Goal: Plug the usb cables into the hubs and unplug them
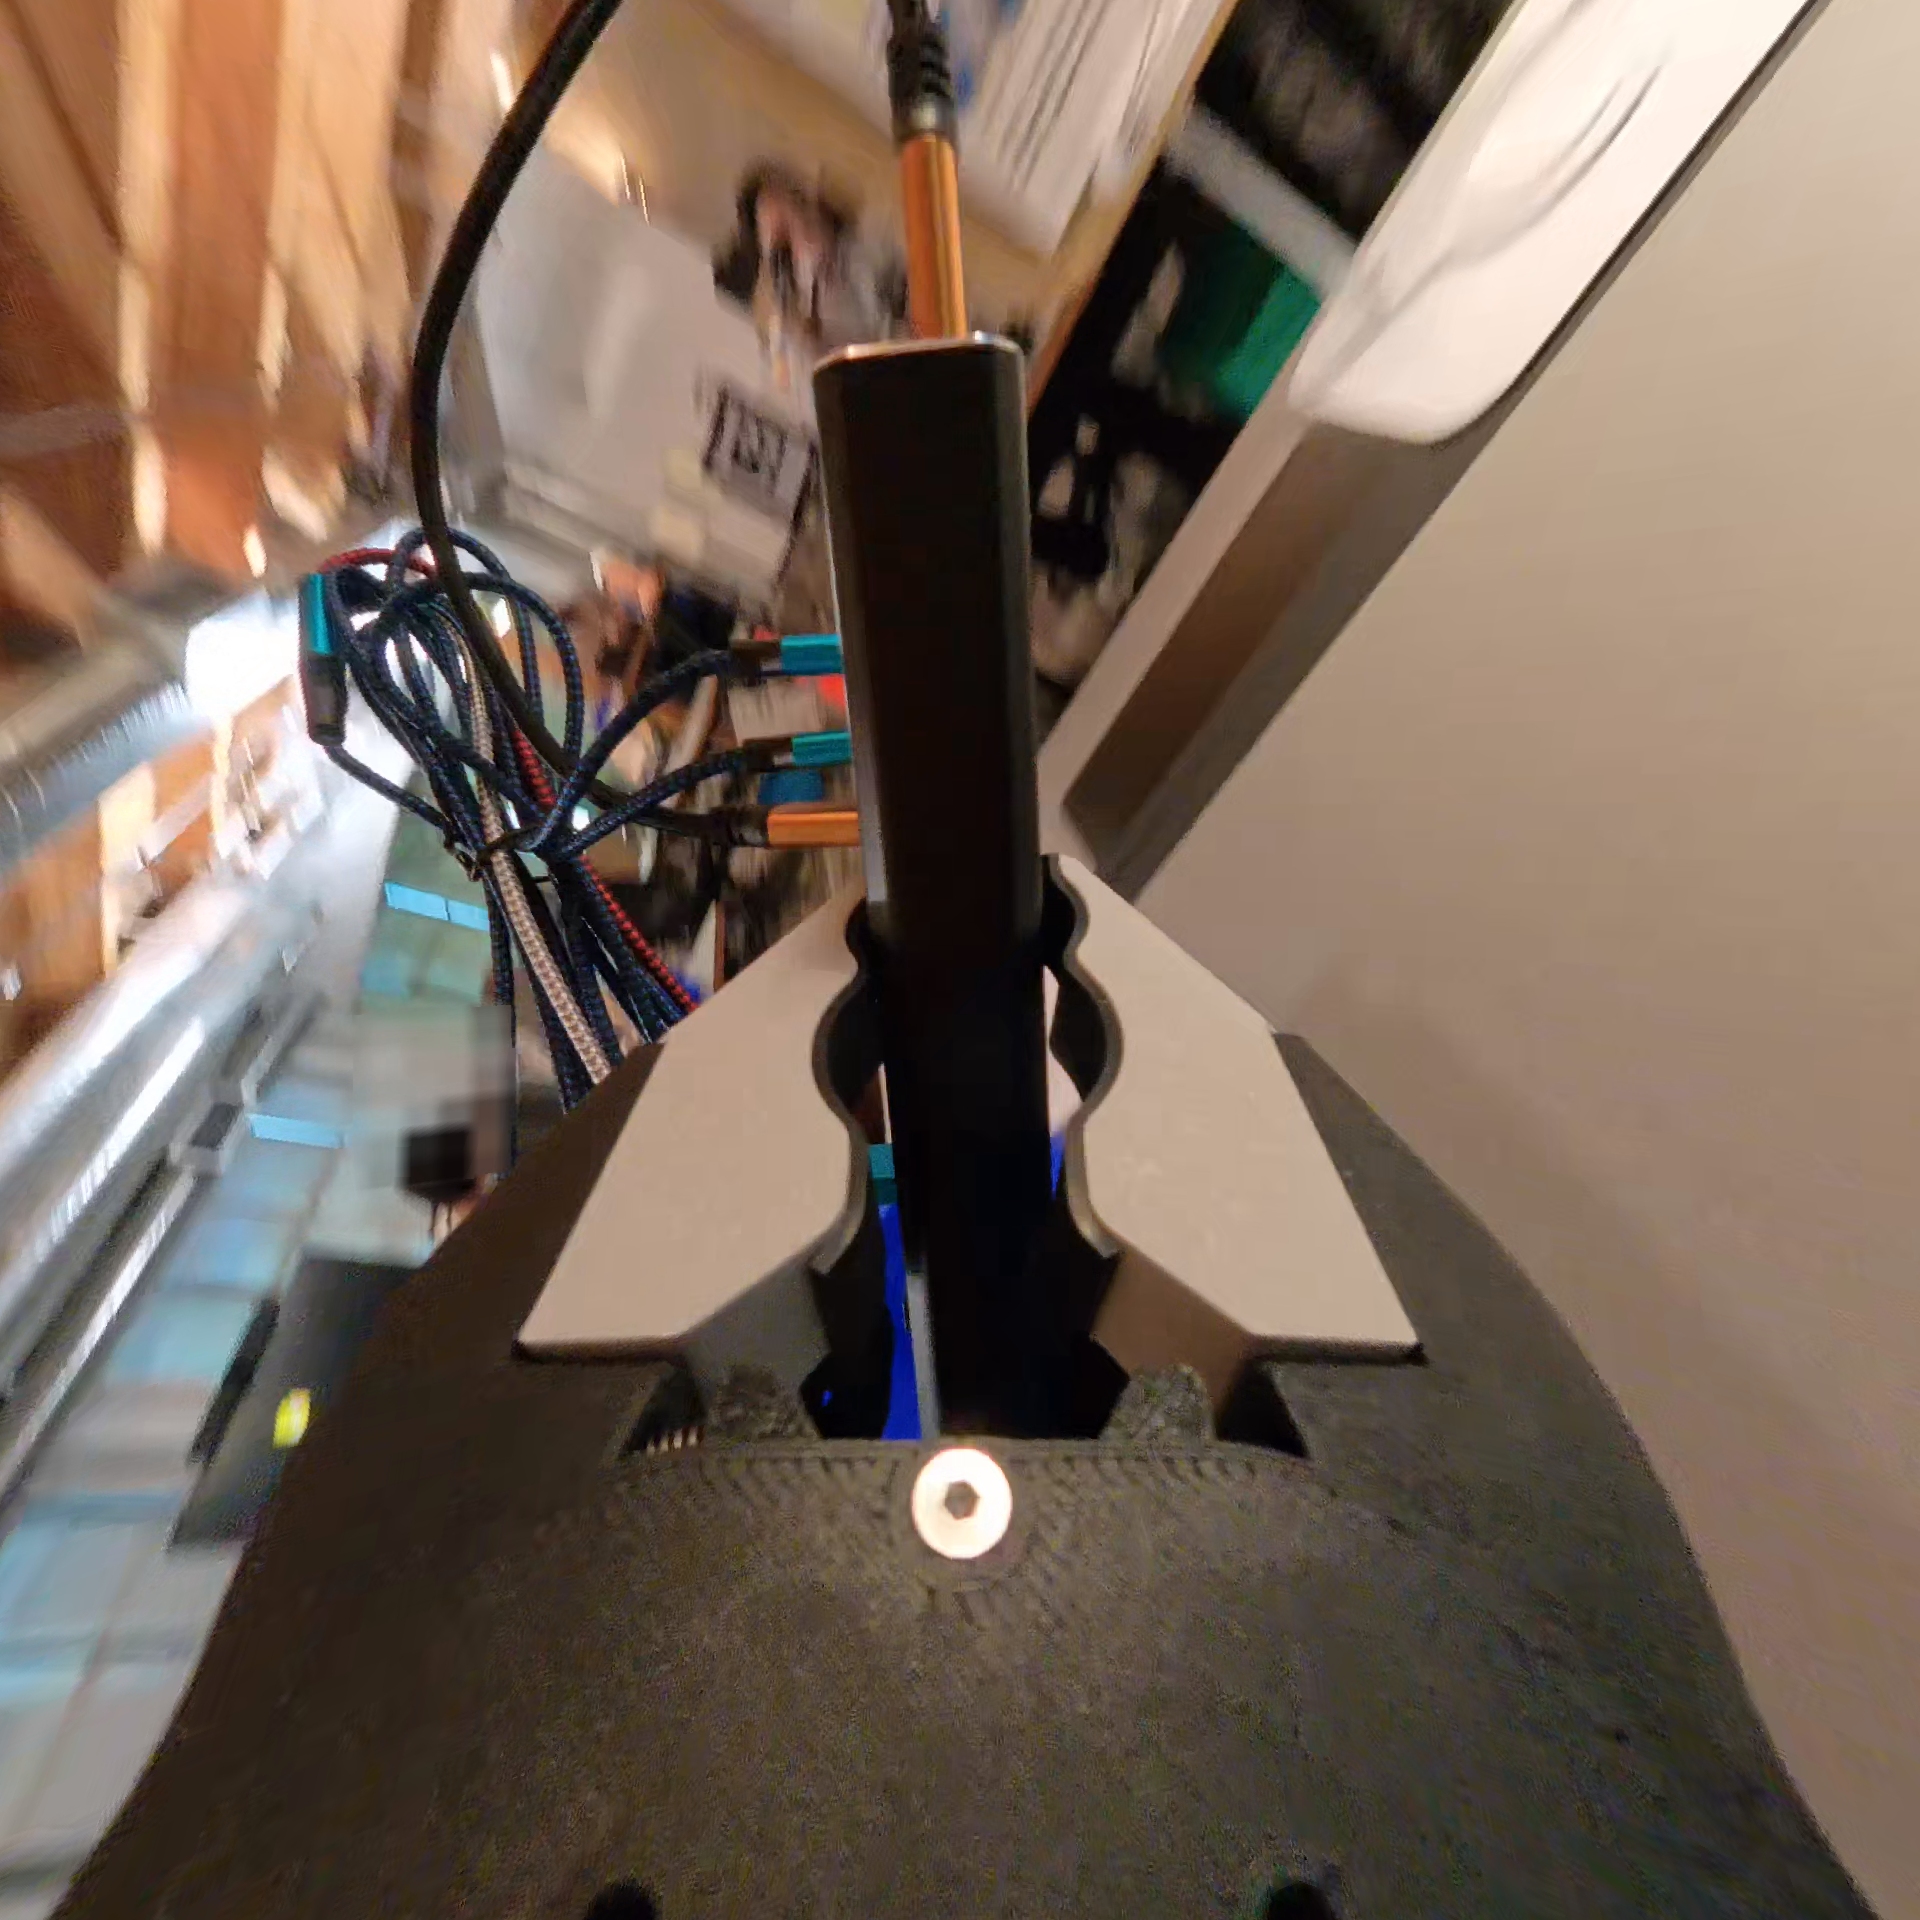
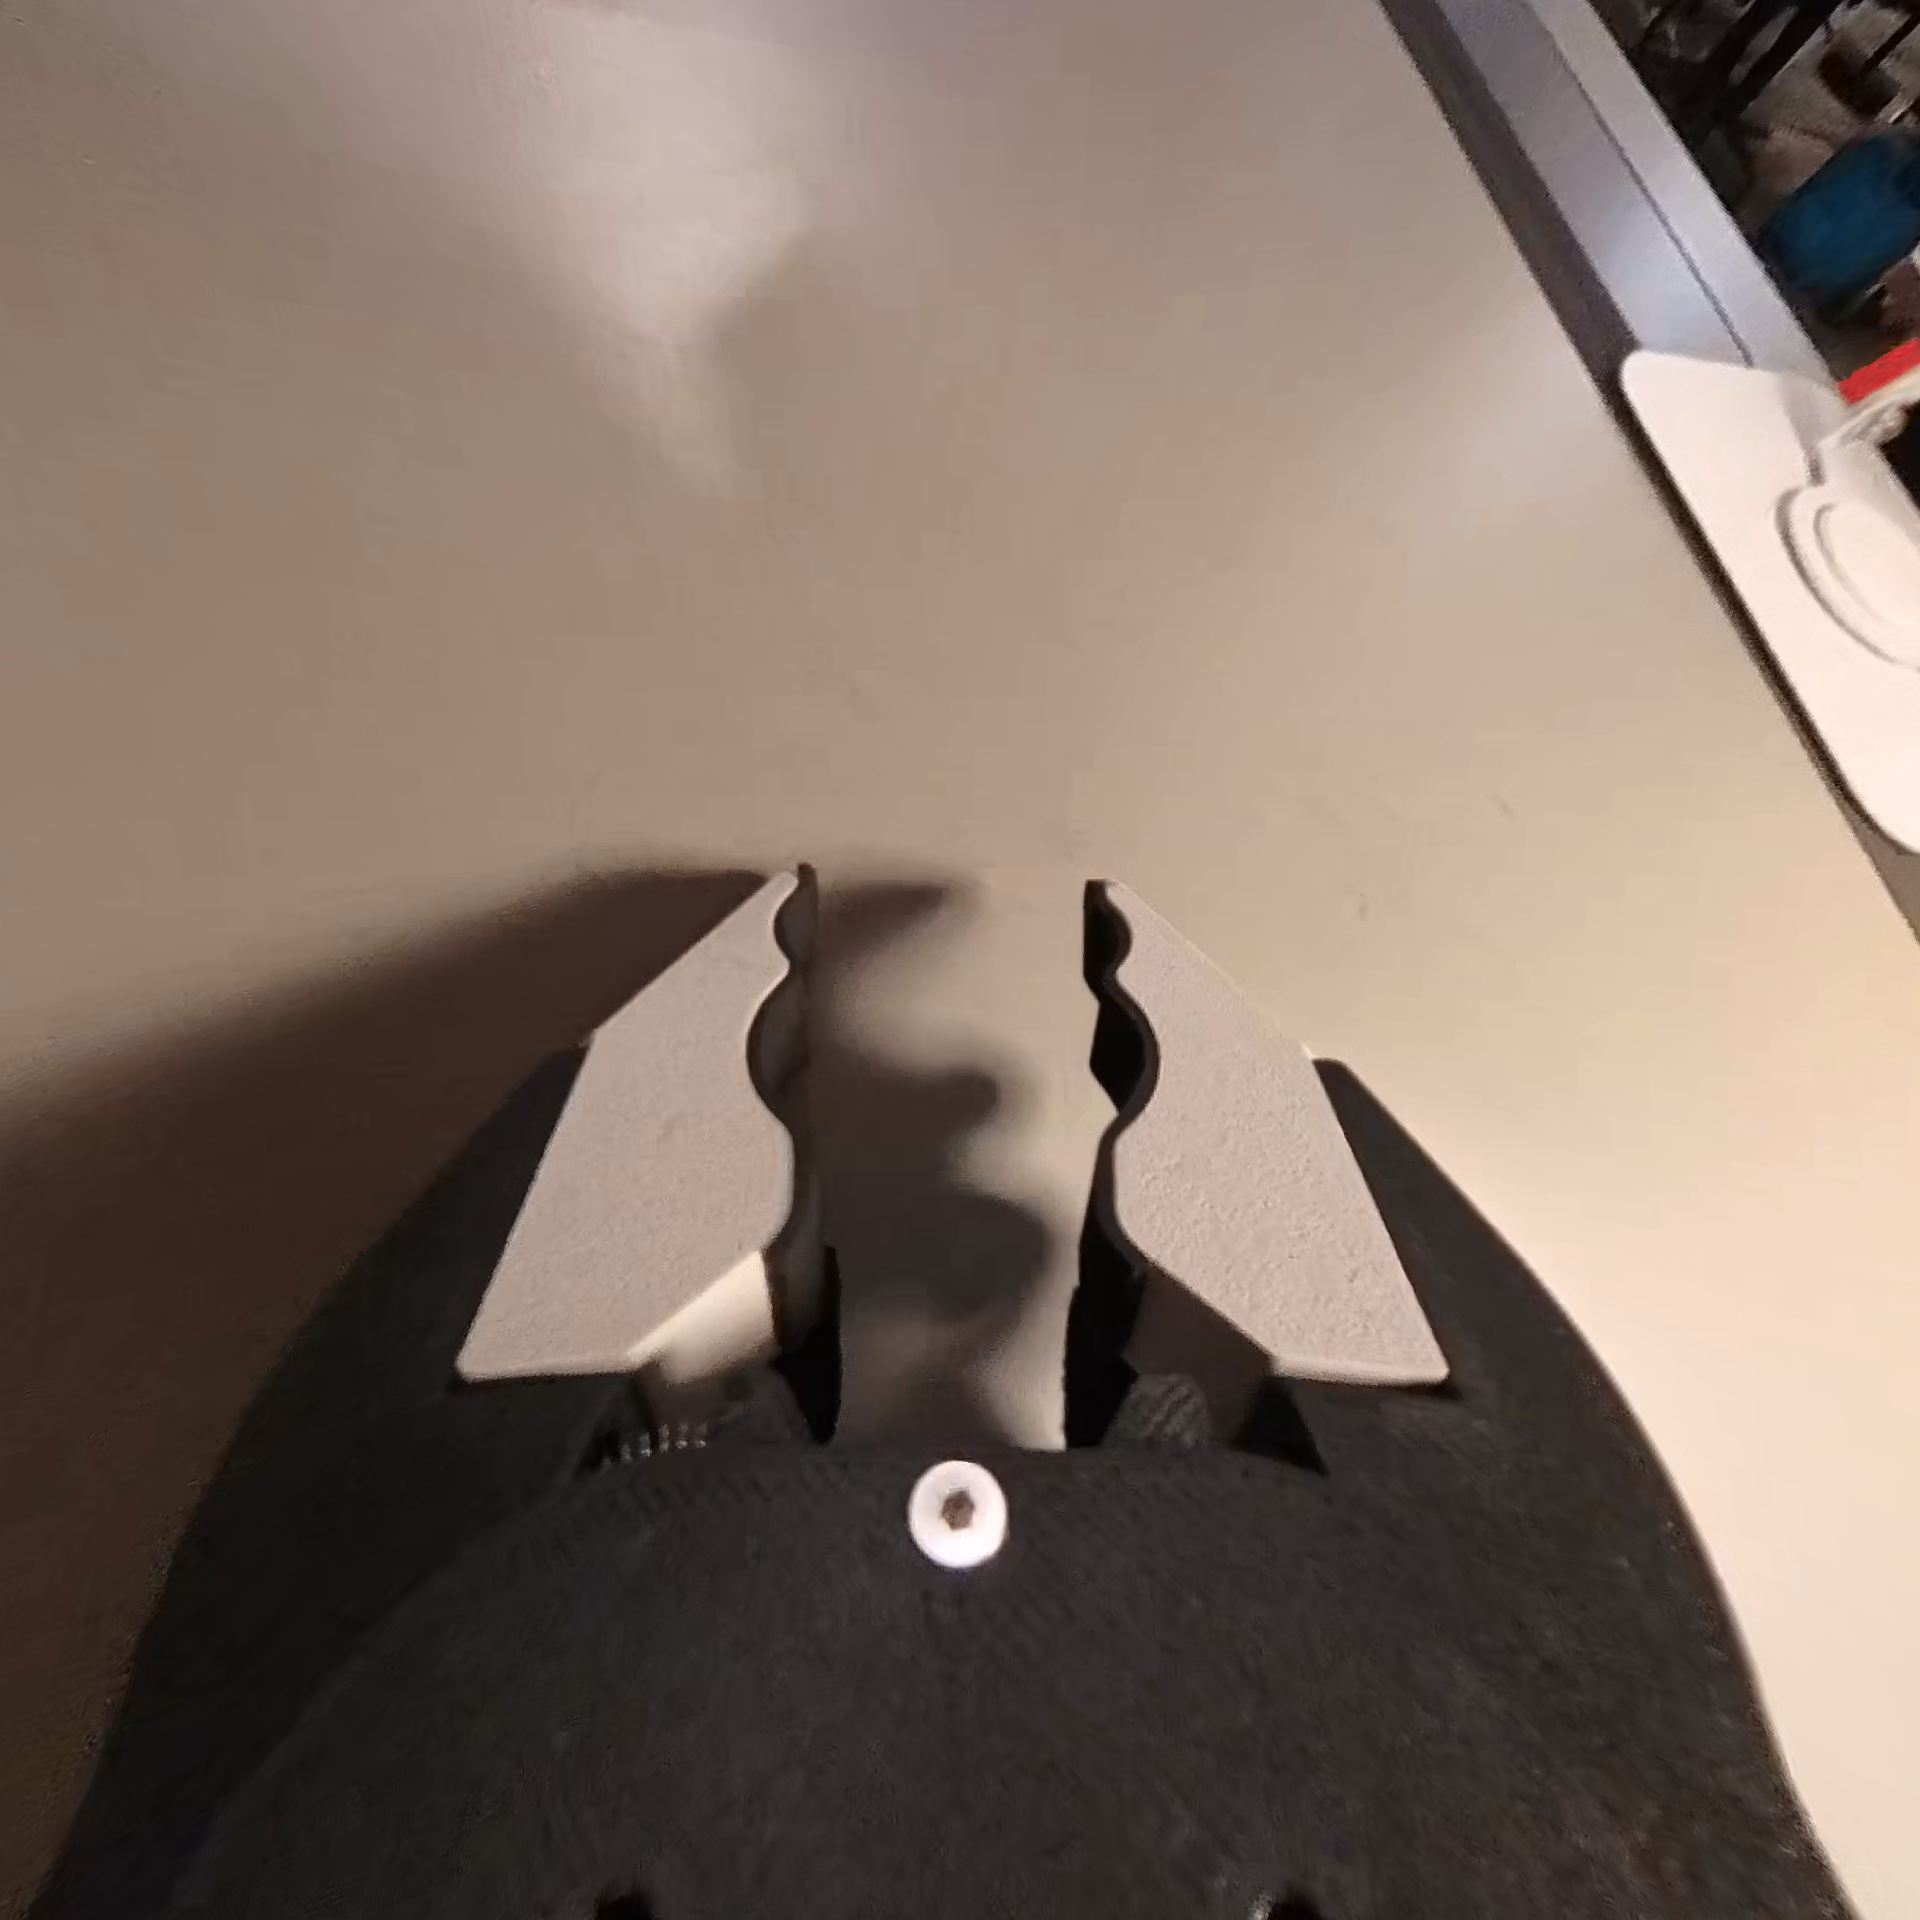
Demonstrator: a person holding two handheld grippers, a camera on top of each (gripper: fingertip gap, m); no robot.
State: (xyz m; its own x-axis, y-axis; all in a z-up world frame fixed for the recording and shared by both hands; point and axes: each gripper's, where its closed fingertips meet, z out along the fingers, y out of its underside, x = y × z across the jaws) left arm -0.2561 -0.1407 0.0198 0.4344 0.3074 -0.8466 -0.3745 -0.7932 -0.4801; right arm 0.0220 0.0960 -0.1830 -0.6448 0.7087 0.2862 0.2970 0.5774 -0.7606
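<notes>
Currently left gripper pinches black hub mid-air, cables plugged along side. Right gripper spread, empty, over table. Hub rigid, light; cables floppy, so grip orange plug shell.

Both wrist views look along their tongs, sharing the beige table.

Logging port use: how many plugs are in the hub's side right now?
3 clearly seated in the hub side: teal plug uppermost, second teal plug below, orange plug lowest. More may hide behind the left tongs.
</notes>
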